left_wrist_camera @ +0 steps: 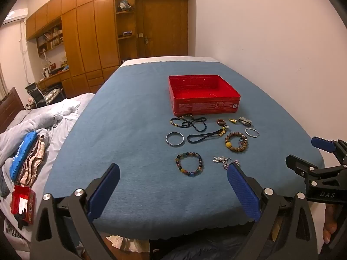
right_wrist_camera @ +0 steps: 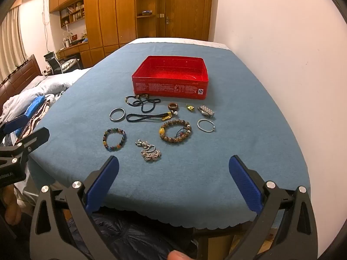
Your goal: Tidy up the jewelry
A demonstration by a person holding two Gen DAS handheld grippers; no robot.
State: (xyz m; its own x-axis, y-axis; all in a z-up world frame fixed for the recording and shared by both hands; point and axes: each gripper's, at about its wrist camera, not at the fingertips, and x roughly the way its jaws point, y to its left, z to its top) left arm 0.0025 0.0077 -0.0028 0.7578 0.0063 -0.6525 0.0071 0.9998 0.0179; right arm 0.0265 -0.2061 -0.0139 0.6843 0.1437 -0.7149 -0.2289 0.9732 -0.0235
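Observation:
An empty red tin box [left_wrist_camera: 203, 95] [right_wrist_camera: 170, 79] sits on the blue cloth. In front of it lie several pieces: a multicoloured bead bracelet [left_wrist_camera: 189, 163] [right_wrist_camera: 114, 139], a brown wooden bead bracelet [left_wrist_camera: 236, 142] [right_wrist_camera: 176, 131], a silver chain [left_wrist_camera: 224, 161] [right_wrist_camera: 149, 150], a silver bangle [left_wrist_camera: 174, 138] [right_wrist_camera: 117, 114], a thin silver ring bracelet [right_wrist_camera: 205, 125], black cords [right_wrist_camera: 144, 108]. My left gripper [left_wrist_camera: 173, 171] stands open above the near cloth, nothing between its fingers. My right gripper [right_wrist_camera: 173, 164] is open too, just short of the silver chain.
The blue cloth [right_wrist_camera: 238, 143] covers a table against a white wall on the right. A bed with piled clothes [left_wrist_camera: 32, 143] and a small red box [left_wrist_camera: 22, 203] lies to the left. Wooden wardrobes and a door stand behind.

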